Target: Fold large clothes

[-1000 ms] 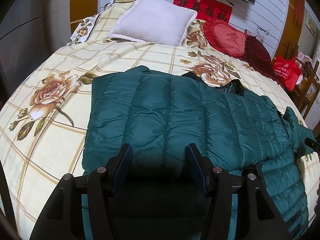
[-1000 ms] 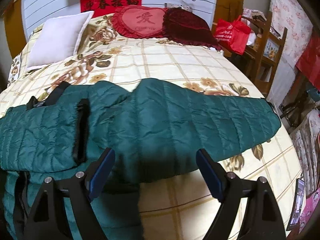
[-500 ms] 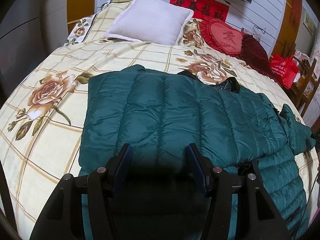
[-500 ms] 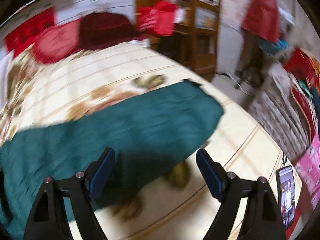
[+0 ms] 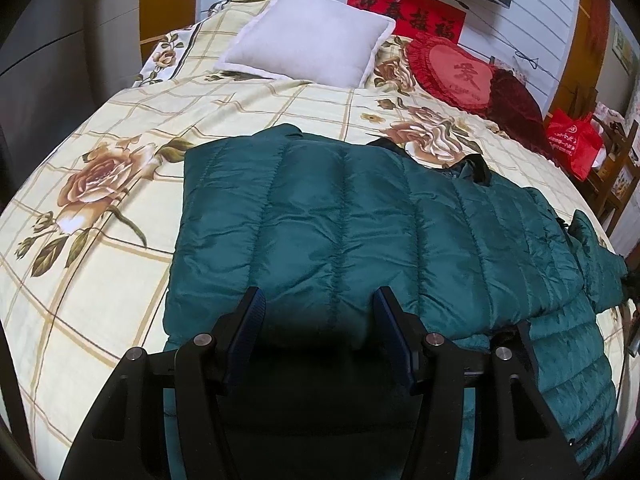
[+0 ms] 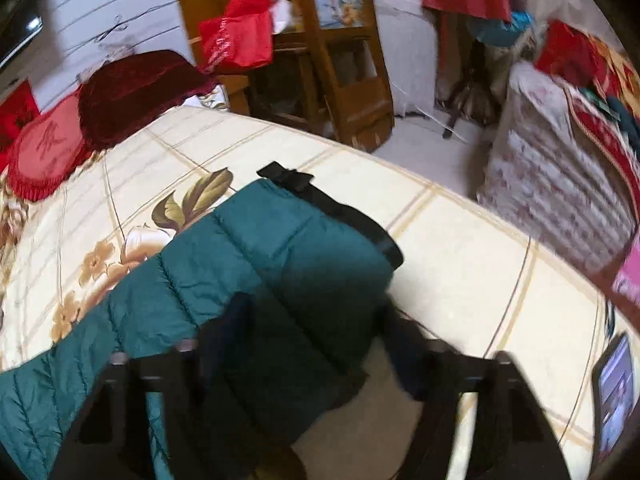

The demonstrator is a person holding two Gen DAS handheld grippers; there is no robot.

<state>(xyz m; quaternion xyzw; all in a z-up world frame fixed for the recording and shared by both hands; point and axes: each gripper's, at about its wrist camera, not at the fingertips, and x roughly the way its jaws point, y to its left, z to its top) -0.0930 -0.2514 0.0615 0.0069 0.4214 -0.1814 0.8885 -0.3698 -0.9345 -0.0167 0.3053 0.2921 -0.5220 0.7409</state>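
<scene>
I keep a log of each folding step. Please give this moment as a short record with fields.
garment: dark green quilted down jacket, partly folded
surface: bed with cream floral checked cover
sleeve: green sleeve with black cuff, flat on cover
left gripper: open, above jacket hem
right gripper: open, blurred, over sleeve
pillow: white square pillow, at head

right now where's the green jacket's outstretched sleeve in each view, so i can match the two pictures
Left wrist view: the sleeve shows only at the far right edge, trailing off the green jacket.
Right wrist view: it fills the centre, running from lower left up to its black cuff, with the right gripper over it.
Shared landmark: the red heart cushion at the head of the bed.
</scene>
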